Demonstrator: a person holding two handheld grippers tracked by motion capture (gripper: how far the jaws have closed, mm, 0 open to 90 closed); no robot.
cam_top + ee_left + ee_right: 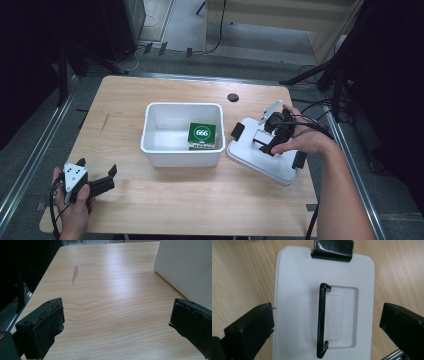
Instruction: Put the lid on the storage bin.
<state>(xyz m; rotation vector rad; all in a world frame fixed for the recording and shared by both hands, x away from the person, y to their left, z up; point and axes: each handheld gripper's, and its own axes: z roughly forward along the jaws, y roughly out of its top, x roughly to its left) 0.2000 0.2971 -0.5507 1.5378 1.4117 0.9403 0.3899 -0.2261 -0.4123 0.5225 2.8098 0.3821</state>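
A white plastic bin (155, 145) stands mid-table with a green box marked 666 (202, 135) inside it. To its right lies the bin's white lid (260, 160) with black clips at its ends and a black handle (321, 320) raised on edge. My right gripper (272, 132) hovers open just above the lid; in the right gripper view the jaws stand wide apart on either side of the handle, nothing between them touching. My left gripper (97, 175) rests open near the table's front left corner, its fingers (45, 327) apart over bare wood, the bin's wall (185, 267) at the right.
A small black round grommet (233, 97) sits near the table's far edge. A faint scuff mark (74, 273) runs on the wood at the left. Metal rails run along both sides of the table (150, 200). Dark stands and cables lie beyond it.
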